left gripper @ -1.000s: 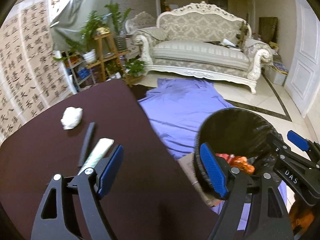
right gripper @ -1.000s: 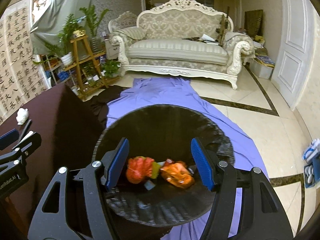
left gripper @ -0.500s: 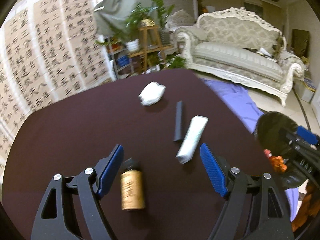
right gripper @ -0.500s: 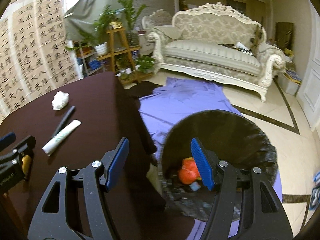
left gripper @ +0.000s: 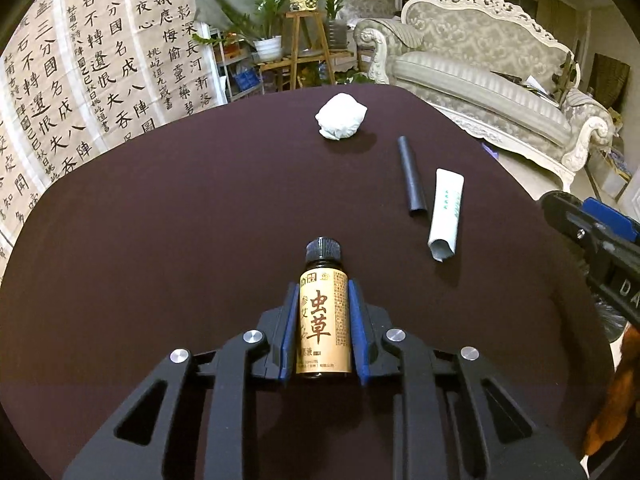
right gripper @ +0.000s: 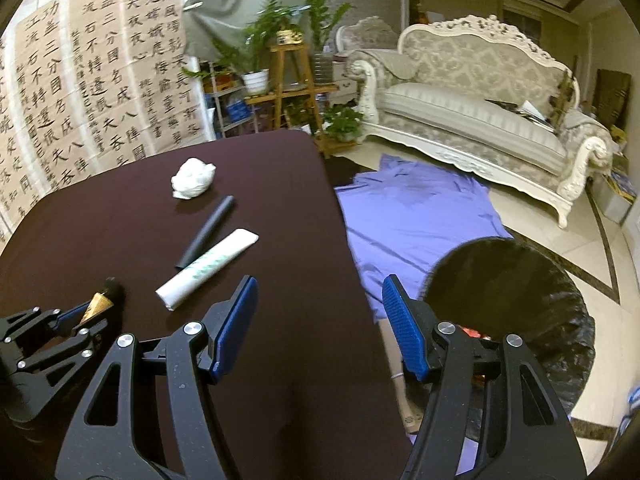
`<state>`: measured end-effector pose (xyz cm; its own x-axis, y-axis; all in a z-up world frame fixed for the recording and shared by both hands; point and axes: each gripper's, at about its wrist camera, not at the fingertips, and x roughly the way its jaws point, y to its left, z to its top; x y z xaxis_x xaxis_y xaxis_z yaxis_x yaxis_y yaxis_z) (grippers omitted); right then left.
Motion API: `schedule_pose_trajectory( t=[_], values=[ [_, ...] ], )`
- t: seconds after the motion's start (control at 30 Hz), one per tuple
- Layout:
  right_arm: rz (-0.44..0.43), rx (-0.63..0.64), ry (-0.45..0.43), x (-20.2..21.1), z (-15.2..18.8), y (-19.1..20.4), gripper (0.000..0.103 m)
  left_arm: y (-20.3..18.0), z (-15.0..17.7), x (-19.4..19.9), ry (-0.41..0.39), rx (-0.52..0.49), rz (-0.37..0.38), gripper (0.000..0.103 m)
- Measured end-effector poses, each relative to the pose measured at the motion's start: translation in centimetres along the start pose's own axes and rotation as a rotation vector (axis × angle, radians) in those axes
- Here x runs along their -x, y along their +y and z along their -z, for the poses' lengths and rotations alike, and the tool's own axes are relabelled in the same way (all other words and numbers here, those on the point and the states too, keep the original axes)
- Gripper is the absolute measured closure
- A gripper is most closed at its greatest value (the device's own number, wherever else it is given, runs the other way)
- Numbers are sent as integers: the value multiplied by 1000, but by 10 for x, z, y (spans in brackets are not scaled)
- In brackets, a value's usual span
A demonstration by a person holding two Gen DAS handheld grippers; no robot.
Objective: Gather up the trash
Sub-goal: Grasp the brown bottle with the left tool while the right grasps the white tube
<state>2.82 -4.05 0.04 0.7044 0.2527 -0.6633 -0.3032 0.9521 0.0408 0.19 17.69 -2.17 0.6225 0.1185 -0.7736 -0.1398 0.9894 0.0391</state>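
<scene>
The left gripper (left gripper: 323, 300) has just closed its jaws on a small brown bottle (left gripper: 323, 322) that lies on the dark table (left gripper: 160, 260); the blue pads press against both sides of its gold label, and the black cap points away from the tongs. Ahead of that gripper and a little to its right lies a white tube (left gripper: 446, 216), with a black tube (left gripper: 411, 176) just beside it on the left. Farther ahead sits a crumpled white paper ball (left gripper: 341, 116), apart from both tubes.

The right gripper (right gripper: 316, 320) hangs with its jaws apart and nothing between them, over the table's right edge. To its left lies the white tube (right gripper: 206, 267), and beyond it the black tube (right gripper: 205, 238) and the paper ball (right gripper: 193, 178). Just past its right finger, down on the floor, stands a bin lined with a black bag (right gripper: 520, 280); something orange shows inside, though the finger hides most of it. A purple sheet (right gripper: 412, 216) is spread on the floor ahead of the bin.
</scene>
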Motion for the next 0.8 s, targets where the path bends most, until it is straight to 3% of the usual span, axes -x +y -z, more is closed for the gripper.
schedule_pose_trajectory(
  t=[0.57,0.73,0.8],
  values=[
    [-60,76,91,-46,-22,62,40,48,-28,-25,4,49,-29,78],
    [-56,76,137,-52,-17,60,40,51,-32,-25,1,51,-26,78],
    [-55,73,146,-52,-15,56,46,54,-33,-26,1,55,-19,78]
  ],
)
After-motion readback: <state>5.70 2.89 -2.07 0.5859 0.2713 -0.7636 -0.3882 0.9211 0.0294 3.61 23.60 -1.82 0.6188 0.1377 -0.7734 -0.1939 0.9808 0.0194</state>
